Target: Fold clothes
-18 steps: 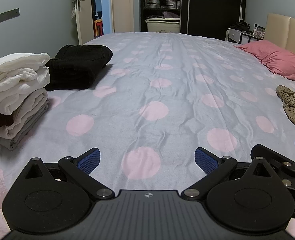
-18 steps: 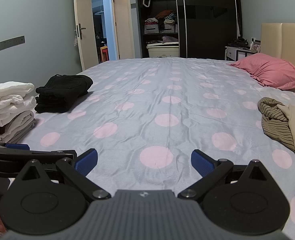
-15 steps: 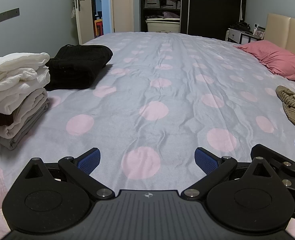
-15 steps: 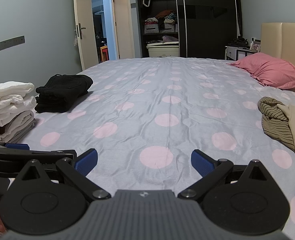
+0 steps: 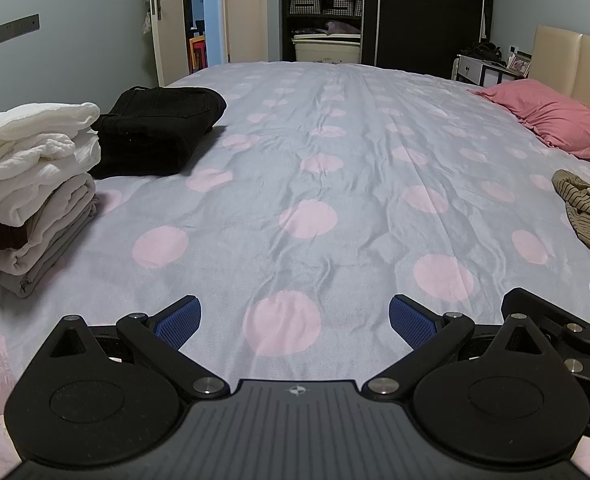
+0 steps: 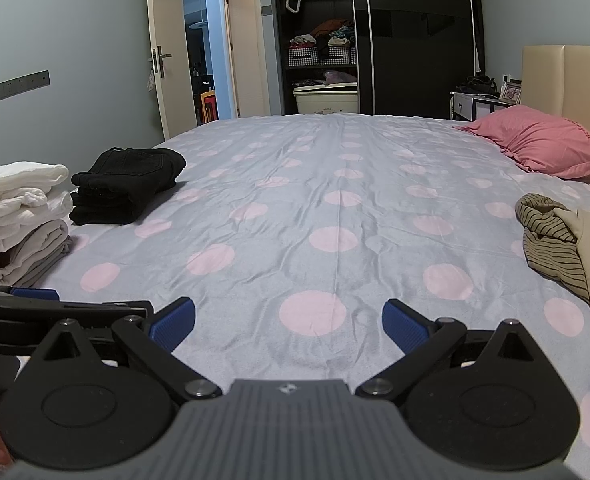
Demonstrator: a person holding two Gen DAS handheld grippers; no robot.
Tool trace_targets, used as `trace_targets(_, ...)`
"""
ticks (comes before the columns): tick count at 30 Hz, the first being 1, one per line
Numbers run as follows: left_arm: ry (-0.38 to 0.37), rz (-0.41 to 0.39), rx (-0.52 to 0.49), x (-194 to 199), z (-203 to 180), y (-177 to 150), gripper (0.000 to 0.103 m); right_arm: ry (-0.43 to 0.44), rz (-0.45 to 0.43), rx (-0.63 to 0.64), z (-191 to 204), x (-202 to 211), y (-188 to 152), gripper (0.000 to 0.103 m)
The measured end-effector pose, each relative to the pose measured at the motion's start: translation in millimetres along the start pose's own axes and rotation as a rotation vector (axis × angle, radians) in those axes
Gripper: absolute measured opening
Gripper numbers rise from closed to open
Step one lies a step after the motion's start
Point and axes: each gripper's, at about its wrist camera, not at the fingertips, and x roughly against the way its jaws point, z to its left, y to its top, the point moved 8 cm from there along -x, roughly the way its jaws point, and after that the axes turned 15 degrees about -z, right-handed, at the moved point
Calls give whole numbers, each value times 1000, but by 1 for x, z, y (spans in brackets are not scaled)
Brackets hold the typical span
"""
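Striped brown garment lies crumpled, no clear long axis; both hand-held grippers gape wide, empty.

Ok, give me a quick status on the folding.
Left gripper and right gripper open, empty, over the bedspread. Unfolded striped garment at right, untouched. Folded stacks at left. Nothing in the way.

- Right gripper bottom centre, jaws wide, nothing between.
- Black pile and white stack at left.
- Striped garment at right.
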Motion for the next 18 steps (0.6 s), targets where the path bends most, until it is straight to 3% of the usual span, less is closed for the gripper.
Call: trace_targets(18,0,4,5,0,0,-1,103,0,-1,3,0,0,1,101)
